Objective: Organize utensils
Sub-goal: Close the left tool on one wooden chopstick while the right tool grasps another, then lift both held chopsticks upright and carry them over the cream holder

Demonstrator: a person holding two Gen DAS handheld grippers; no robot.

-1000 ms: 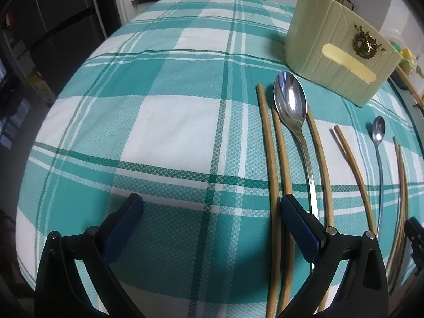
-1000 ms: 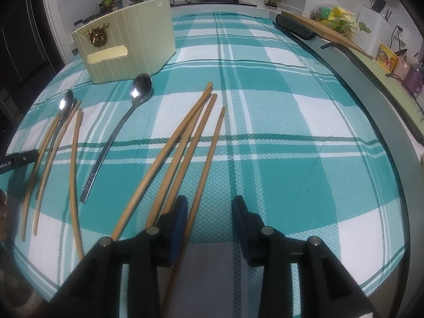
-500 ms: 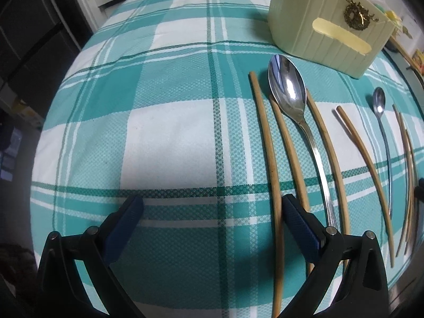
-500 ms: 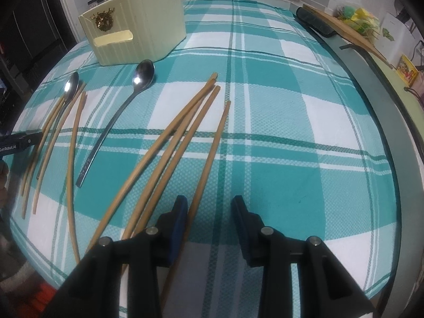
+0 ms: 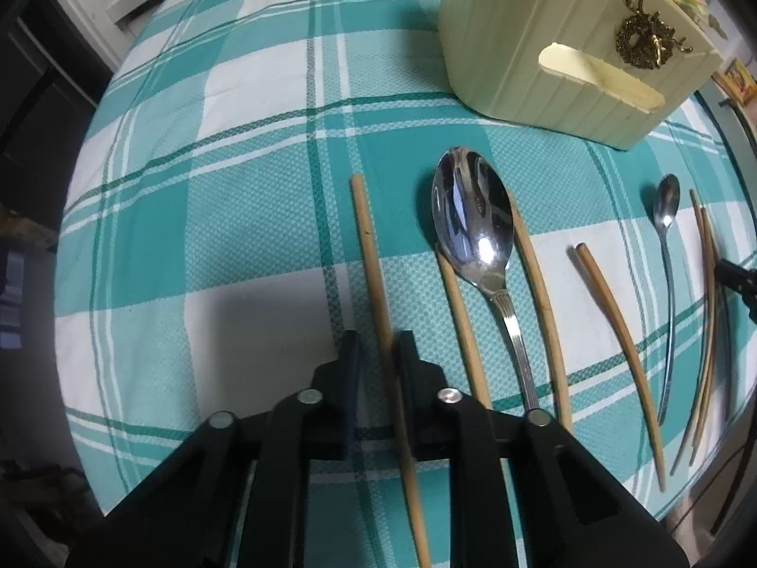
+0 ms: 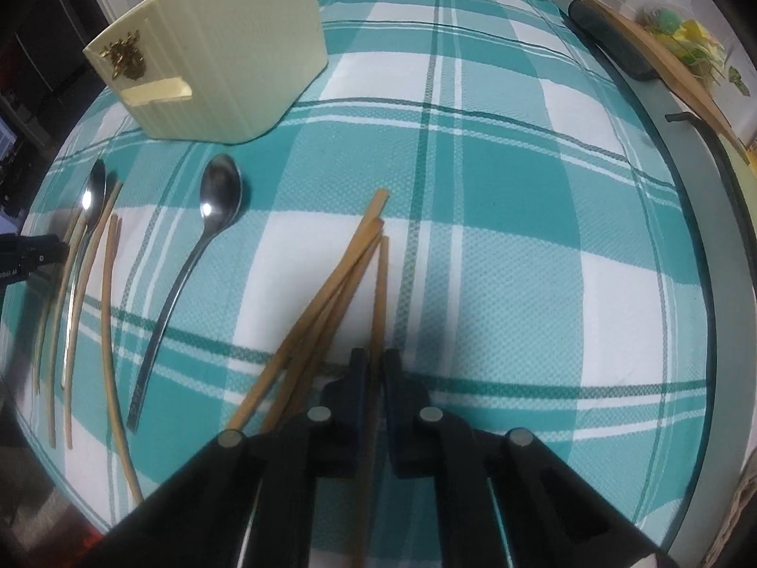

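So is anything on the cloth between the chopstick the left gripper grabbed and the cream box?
Nothing visible. The left gripper is shut on the leftmost chopstick; only bare tablecloth lies between its tip and the cream holder. The big spoon lies beside it.

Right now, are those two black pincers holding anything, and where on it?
Each has just closed on one thin wooden chopstick: the left gripper on the leftmost chopstick, the right gripper on the rightmost chopstick, both toward their near ends.

Bare cloth (image 6: pixel 520 260) beside chopsticks (image 6: pixel 331 293)
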